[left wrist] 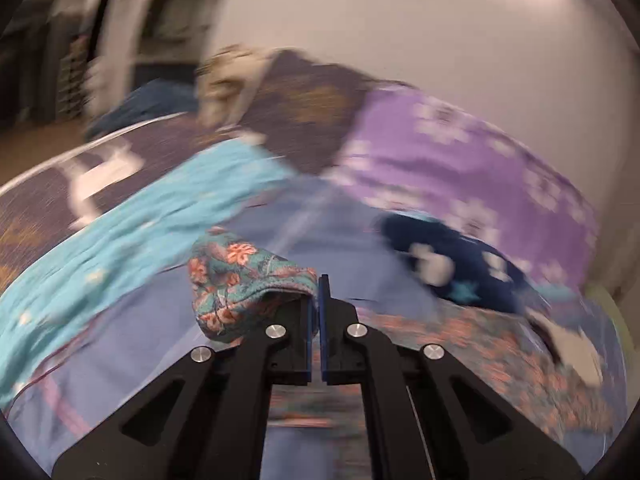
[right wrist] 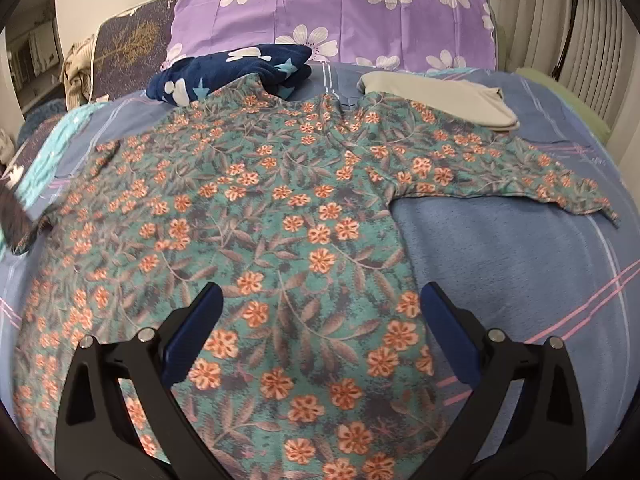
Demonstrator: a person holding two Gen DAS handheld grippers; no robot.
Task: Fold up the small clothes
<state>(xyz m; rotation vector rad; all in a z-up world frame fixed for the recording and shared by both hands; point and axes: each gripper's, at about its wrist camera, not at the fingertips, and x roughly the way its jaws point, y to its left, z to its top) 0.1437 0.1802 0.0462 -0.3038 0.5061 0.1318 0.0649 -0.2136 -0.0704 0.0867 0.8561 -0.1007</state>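
Right wrist: navy blanket (right wrist: 232, 70) beside floral shirt (right wrist: 280, 216).

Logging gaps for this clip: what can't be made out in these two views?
- Left wrist view: motion blur smears everything beyond the left tongs and the floral shirt edge pinched there.
- Right wrist view: the shirt's left sleeve end is blurred at the frame edge; its hem is hidden behind the open right tongs.
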